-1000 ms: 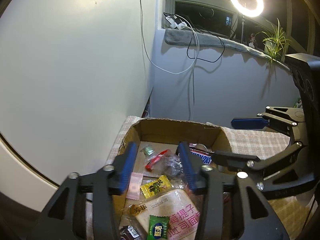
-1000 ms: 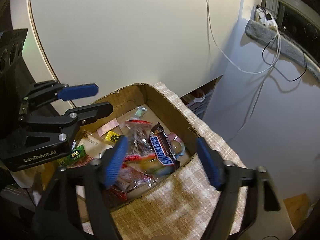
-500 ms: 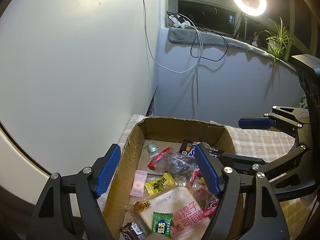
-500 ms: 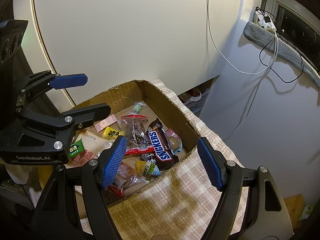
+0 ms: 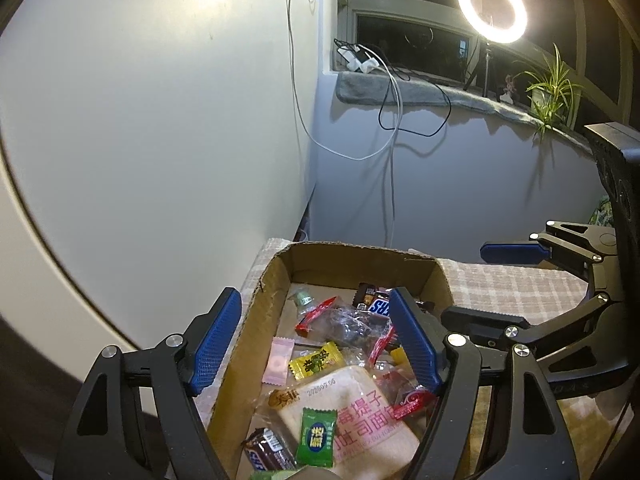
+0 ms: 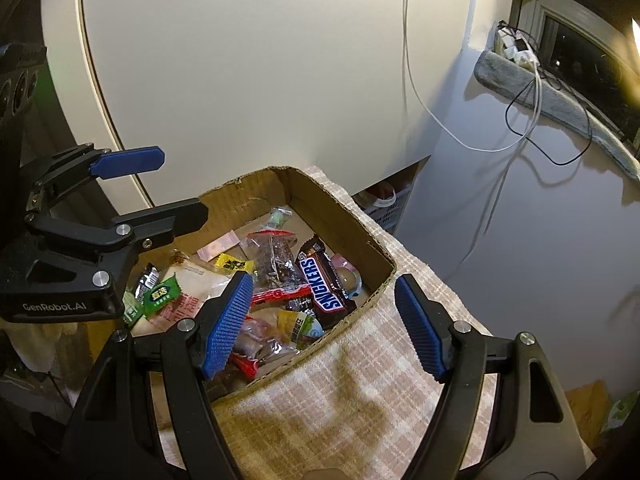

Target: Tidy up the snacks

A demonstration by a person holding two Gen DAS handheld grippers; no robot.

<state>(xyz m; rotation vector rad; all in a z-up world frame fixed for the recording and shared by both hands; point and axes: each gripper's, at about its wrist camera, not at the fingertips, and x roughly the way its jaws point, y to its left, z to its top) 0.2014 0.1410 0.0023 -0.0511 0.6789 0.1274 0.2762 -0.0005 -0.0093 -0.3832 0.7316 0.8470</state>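
An open cardboard box (image 5: pixel 272 292) (image 6: pixel 360 236) holds several wrapped snacks: a Snickers bar (image 6: pixel 326 284) (image 5: pixel 378 306), a yellow candy (image 5: pixel 316 365), a pink sachet (image 5: pixel 276 366), a green candy (image 5: pixel 318 436) and a bread pack (image 5: pixel 356 416). My left gripper (image 5: pixel 316 342) is open and empty above the box's near end; it also shows in the right wrist view (image 6: pixel 172 188). My right gripper (image 6: pixel 324 326) is open and empty over the box's corner; it also shows in the left wrist view (image 5: pixel 492 284).
The box stands on a checked cloth (image 6: pixel 360 400) (image 5: pixel 512 284). A white curved panel (image 5: pixel 140 140) rises right behind the box. Cables (image 5: pixel 392 128) hang from a window sill with a ring light (image 5: pixel 491 7) and a plant (image 5: pixel 550 88).
My left gripper has opened wide and pulled back and up from the snacks, empty. My right gripper has drawn back a little from the box, still open.
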